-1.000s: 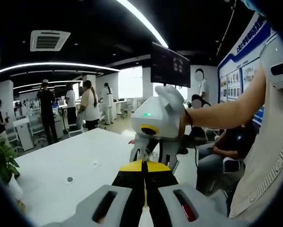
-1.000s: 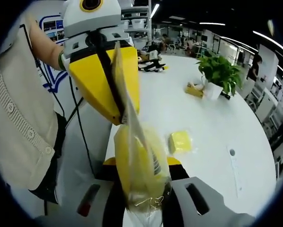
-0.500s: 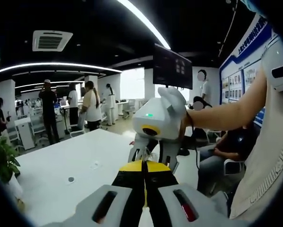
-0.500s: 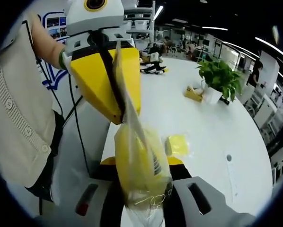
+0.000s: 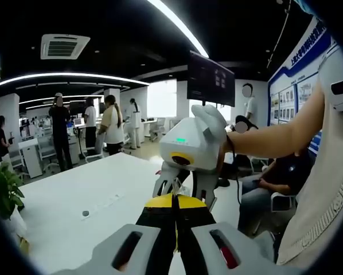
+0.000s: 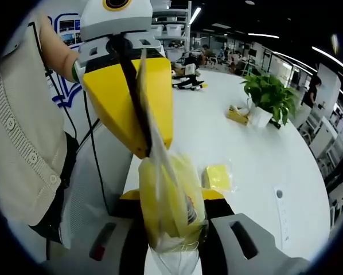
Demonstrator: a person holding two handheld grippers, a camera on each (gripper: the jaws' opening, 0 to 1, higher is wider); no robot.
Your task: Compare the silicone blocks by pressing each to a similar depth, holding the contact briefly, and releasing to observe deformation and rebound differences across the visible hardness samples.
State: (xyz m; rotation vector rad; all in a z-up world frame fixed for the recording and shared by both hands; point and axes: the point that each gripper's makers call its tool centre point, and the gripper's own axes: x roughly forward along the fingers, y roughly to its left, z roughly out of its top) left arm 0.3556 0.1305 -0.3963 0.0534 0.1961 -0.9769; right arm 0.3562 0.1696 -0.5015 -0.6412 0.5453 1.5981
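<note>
Silicone block [image 6: 170, 201] in its clear bag [image 6: 160, 166] hangs mid-frame, long axis upright, pinched shut between left tongs [image 6: 147, 150] above and right tongs [image 6: 174, 226] below.

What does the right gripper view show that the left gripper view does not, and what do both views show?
The right gripper view has the clear bag with a yellow block, pinched by both grippers, a second bagged yellow block on the table, and a potted plant. The left gripper view has a ceiling vent, a hanging monitor and standing people. Both share the white table, the left gripper and the right gripper.
</note>
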